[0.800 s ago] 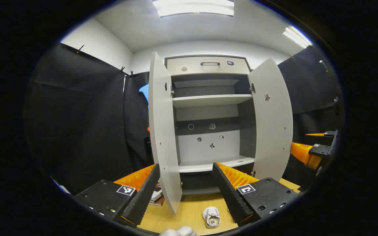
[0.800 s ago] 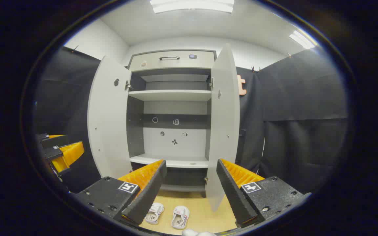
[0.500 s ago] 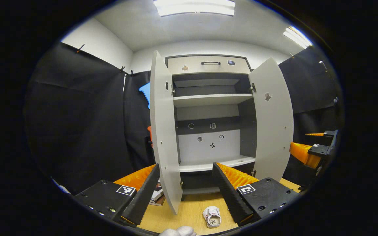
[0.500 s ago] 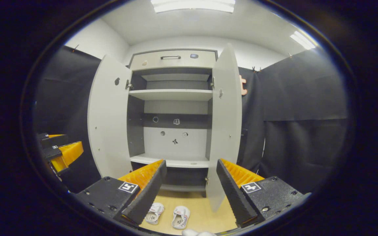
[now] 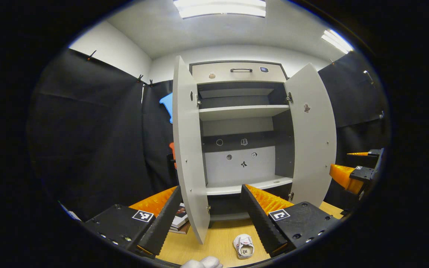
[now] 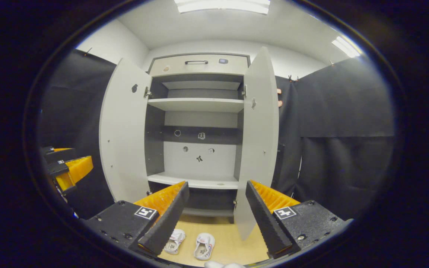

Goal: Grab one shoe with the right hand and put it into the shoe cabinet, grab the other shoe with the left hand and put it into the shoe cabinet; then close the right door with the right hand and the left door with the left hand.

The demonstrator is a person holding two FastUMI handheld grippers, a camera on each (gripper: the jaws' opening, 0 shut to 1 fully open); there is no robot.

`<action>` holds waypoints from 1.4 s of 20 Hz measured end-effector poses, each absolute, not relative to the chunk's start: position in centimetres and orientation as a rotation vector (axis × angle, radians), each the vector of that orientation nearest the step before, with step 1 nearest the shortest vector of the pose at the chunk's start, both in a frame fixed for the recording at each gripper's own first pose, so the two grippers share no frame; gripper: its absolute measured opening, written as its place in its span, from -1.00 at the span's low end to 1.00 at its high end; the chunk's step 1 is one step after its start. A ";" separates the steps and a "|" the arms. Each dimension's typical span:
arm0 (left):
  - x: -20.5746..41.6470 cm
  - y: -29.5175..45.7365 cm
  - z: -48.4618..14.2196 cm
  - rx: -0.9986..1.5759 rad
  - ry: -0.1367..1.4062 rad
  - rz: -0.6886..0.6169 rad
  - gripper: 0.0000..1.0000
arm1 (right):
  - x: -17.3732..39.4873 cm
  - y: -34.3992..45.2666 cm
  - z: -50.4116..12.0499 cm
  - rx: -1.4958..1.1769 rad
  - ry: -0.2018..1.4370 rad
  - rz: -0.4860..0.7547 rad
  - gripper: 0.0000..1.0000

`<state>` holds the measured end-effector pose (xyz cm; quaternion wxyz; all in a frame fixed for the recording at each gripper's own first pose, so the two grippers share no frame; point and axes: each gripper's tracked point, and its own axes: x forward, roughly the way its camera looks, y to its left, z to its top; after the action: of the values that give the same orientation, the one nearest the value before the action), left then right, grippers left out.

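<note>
The grey shoe cabinet stands ahead with both doors swung wide and its shelves bare. Its left door and right door flank the opening. Two small white shoes lie on the wooden floor in front: one shoe and, left of it, the other shoe. My left gripper is open and empty, well above the shoe. My right gripper is open and empty too, above the pair. Each gripper shows at the far edge of the other's view: left gripper, right gripper.
A stack of books lies on the floor by the left door's foot. Black cloth walls close in both sides. A drawer with a dark handle tops the cabinet. A white-gloved hand shows at the bottom edge.
Both views have crept slightly closer to the cabinet and drifted a little; the shoes and doors have not moved. Both grippers stay open.
</note>
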<state>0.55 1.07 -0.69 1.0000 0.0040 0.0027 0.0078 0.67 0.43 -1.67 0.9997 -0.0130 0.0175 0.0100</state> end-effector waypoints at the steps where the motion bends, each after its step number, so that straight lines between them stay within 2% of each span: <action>1: 0.6 1.1 -0.8 0.010 0.008 0.015 0.93 | 0.8 0.7 -2.9 -0.028 0.050 0.028 0.98; 5: 0.9 1.2 -1.9 0.021 0.028 0.014 0.92 | 1.2 2.0 -11.1 -0.049 0.158 0.053 0.99; 11: 1.3 1.8 -3.4 0.046 0.064 0.024 0.93 | 1.1 5.5 -29.2 0.004 0.491 0.125 0.96; 15: 1.6 3.1 -4.1 0.060 0.084 0.047 0.92 | 2.5 7.3 -38.8 0.088 0.671 0.127 0.91; 20: 2.1 4.7 -5.1 0.082 0.107 0.083 0.93 | 6.3 7.9 -43.9 0.113 0.751 0.087 0.82; 28: 3.8 6.1 -7.0 0.072 0.152 0.118 0.93 | 12.1 7.8 -46.6 0.112 0.804 0.052 0.75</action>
<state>3.76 6.07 -7.00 0.9947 0.0360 0.0760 0.0587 12.10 7.83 -46.60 0.9184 0.0544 0.3911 0.0252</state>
